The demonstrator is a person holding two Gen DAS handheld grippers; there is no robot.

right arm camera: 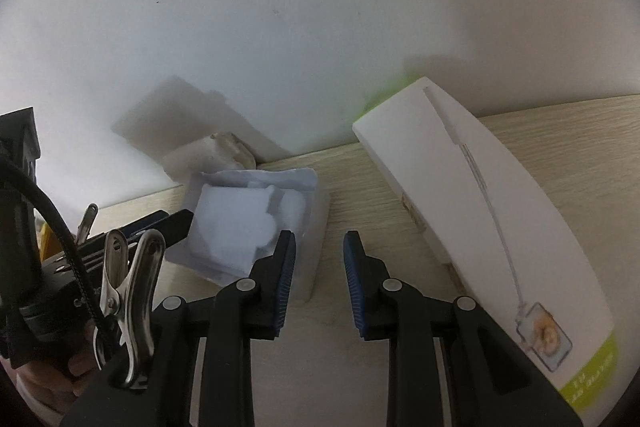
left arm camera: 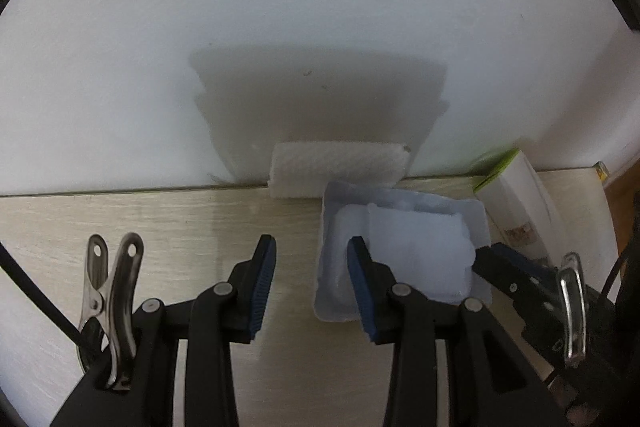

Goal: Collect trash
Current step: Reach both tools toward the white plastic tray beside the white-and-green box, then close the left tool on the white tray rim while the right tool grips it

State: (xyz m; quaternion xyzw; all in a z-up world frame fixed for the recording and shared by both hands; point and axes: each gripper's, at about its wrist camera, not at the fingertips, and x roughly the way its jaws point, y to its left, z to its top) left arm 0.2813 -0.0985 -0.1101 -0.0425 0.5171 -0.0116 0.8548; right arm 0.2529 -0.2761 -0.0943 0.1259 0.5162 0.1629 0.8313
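Both tools, left (left arm camera: 311, 259) and right (right arm camera: 319, 253), angle down, jaws parted, over the tray (left arm camera: 478, 227).

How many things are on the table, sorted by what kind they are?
Foam blocks against the wall: 1
Shallow white trays with white scraps inside: 1
White boxes with green ends: 1
Total: 3 things on the table.
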